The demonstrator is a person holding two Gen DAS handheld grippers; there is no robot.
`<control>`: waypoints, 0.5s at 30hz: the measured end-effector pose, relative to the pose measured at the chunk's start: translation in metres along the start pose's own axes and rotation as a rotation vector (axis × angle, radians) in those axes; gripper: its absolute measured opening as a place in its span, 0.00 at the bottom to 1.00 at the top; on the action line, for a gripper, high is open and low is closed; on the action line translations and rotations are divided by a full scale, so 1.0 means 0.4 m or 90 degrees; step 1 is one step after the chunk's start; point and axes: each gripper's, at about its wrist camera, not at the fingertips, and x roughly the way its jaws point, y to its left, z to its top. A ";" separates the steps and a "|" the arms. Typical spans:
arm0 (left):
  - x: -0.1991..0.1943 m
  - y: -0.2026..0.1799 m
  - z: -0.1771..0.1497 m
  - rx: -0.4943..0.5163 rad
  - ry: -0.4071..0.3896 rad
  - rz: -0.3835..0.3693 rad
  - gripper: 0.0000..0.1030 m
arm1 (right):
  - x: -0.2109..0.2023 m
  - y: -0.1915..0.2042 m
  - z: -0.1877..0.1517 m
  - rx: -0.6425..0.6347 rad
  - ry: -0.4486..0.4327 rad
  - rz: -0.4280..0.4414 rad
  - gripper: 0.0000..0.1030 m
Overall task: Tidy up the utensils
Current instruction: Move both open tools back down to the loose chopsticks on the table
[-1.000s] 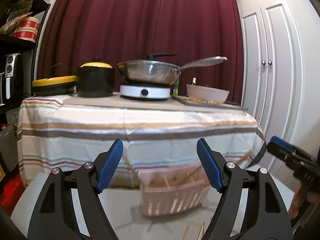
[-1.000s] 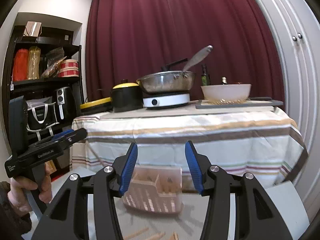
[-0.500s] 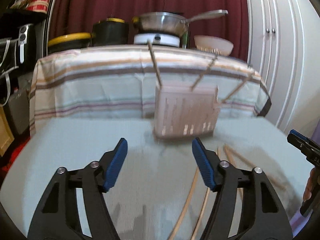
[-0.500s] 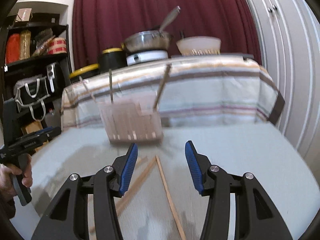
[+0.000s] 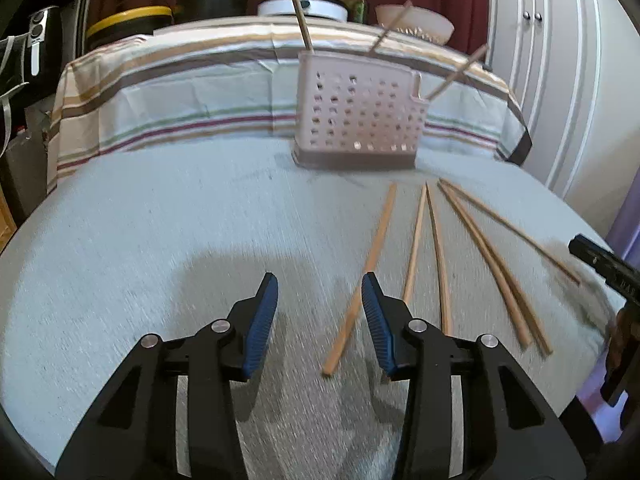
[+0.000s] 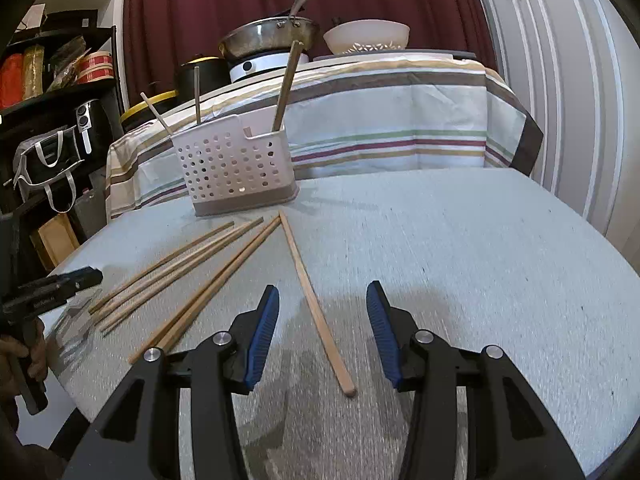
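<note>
A pale perforated utensil basket (image 5: pixel 360 120) (image 6: pixel 236 168) stands at the far side of the grey table and holds three upright chopsticks. Several loose wooden chopsticks (image 5: pixel 492 264) (image 6: pixel 176 264) lie fanned out in front of it. My left gripper (image 5: pixel 320 320) hovers low over the leftmost chopstick (image 5: pixel 368 260). Its jaws are closing; the stick lies between them, near the right pad, untouched. My right gripper (image 6: pixel 323 328) straddles the rightmost chopstick (image 6: pixel 308 296). Its jaws are closing too, with the pads clear of the stick. Each view shows the other gripper at its edge, held by a hand.
Behind the grey table (image 6: pixel 480 260) stands a second table with a striped cloth (image 6: pixel 400 120), bearing a pan (image 6: pixel 268 38), a black pot and a white bowl (image 6: pixel 366 36). Dark shelves (image 6: pixel 52 92) stand at the left and white cupboard doors (image 5: pixel 560 60) at the right.
Both grippers have come down and tipped toward the tabletop, so the basket now sits higher in view. The left jaws have narrowed. A chopstick now lies between each pair of jaws.
</note>
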 end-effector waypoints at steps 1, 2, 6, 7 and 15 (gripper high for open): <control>0.002 -0.005 -0.006 0.001 0.005 -0.004 0.37 | -0.002 0.000 -0.004 0.000 0.001 0.000 0.44; 0.002 -0.008 -0.012 0.002 0.008 -0.009 0.37 | -0.005 0.000 -0.008 0.000 0.001 -0.001 0.44; 0.001 -0.014 -0.031 0.005 0.014 -0.013 0.33 | -0.010 0.007 -0.015 0.001 0.003 0.000 0.44; 0.001 -0.013 -0.033 0.003 0.014 -0.013 0.31 | -0.010 0.008 -0.017 0.000 0.003 -0.001 0.44; -0.006 -0.029 -0.061 0.021 0.007 -0.003 0.14 | -0.009 0.013 -0.033 0.000 0.012 0.000 0.44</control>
